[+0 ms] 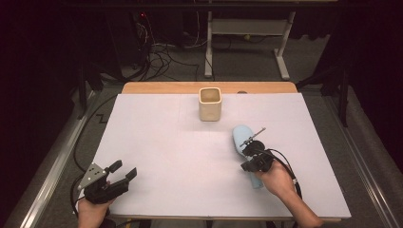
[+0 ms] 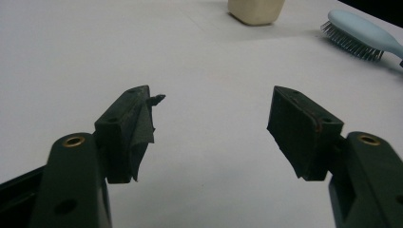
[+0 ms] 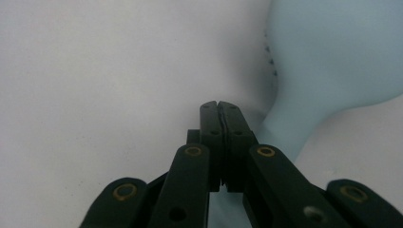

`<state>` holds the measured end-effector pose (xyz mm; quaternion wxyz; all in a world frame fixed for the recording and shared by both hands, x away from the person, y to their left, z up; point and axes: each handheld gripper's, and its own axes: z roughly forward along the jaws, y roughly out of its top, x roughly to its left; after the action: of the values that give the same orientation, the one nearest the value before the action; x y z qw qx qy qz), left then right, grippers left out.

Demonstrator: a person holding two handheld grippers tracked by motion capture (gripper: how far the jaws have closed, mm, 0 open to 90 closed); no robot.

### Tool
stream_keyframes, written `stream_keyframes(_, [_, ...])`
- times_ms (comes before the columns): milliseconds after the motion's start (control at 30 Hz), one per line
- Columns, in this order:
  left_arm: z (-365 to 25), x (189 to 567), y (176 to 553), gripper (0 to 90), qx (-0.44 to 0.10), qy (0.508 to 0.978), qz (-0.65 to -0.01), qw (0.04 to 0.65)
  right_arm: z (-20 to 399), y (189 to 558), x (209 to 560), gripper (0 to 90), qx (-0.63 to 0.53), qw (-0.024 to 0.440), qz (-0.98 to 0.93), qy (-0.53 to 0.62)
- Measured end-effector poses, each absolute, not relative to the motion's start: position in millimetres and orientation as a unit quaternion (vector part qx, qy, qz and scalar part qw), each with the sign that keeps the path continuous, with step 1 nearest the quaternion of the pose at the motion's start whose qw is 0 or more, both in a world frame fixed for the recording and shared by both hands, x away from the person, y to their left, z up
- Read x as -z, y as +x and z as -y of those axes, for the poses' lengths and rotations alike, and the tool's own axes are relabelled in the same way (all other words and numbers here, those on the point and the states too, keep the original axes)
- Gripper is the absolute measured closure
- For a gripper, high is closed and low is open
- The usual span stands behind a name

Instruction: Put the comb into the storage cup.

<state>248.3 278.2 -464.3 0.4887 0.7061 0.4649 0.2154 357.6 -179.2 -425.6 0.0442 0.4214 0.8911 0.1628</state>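
**A:** Hairbrush (image 1: 241, 137), the light blue one, is lying on the white table (image 1: 180, 156) right up against the right gripper (image 1: 253, 164). Its oval head is sticking out just past the tips, away from the person, and its handle is running back underneath the gripper toward the person's hand (image 1: 275, 180). Anyone else reading it that way?

**B:** Yep. In the right gripper view the jaws are sitting pressed flat together, pad on pad, nothing pinched between them. The brush (image 3: 332, 57) is lying just off to one side of the tips, with its neck narrowing down right beside them. Can't tell if the jaws are actually touching the handle or just hovering over it.

**A:** And the left gripper (image 1: 121, 173)?

**B:** It's hanging out at the near left corner of the table, well apart from the brush. Jaws are standing partly apart with just bare table between them. From its own camera the brush (image 2: 361, 35) is showing far off up and to the right, resting on its bristles.

**A:** The cream square cup (image 1: 209, 103)?

**B:** It's sitting upright, beyond both grippers at the far side, a bit past the brush head.
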Motion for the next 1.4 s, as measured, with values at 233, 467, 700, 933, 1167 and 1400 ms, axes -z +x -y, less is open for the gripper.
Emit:
stream_keyframes(233, [-278.1,464.3,248.3,32.8,-0.216,0.706,-0.465,0.488,185.2,359.6,422.6,90.0,-0.162,0.051,-0.889,0.426])
stream_keyframes(467, [-278.2,464.2,248.2,32.8,-0.216,0.706,-0.464,0.489,189.8,362.1,422.6,90.0,-0.153,0.065,-0.886,0.432])
stream_keyframes(700, [-278.0,464.3,248.1,32.8,-0.216,0.706,-0.465,0.489,194.1,363.8,422.7,89.9,-0.151,0.072,-0.885,0.435])
stream_keyframes(933, [-277.9,464.3,248.0,32.8,-0.217,0.706,-0.465,0.489,197.5,363.4,422.8,89.6,-0.148,0.076,-0.883,0.439])
stream_keyframes(1167, [-278.2,464.3,248.0,32.8,-0.217,0.704,-0.466,0.490,197.8,362.2,423.0,88.6,-0.149,0.078,-0.884,0.437])
stream_keyframes(1400, [-278.3,464.3,248.2,32.8,-0.216,0.706,-0.465,0.489,200.5,357.9,417.0,82.6,-0.180,0.072,-0.880,0.433])
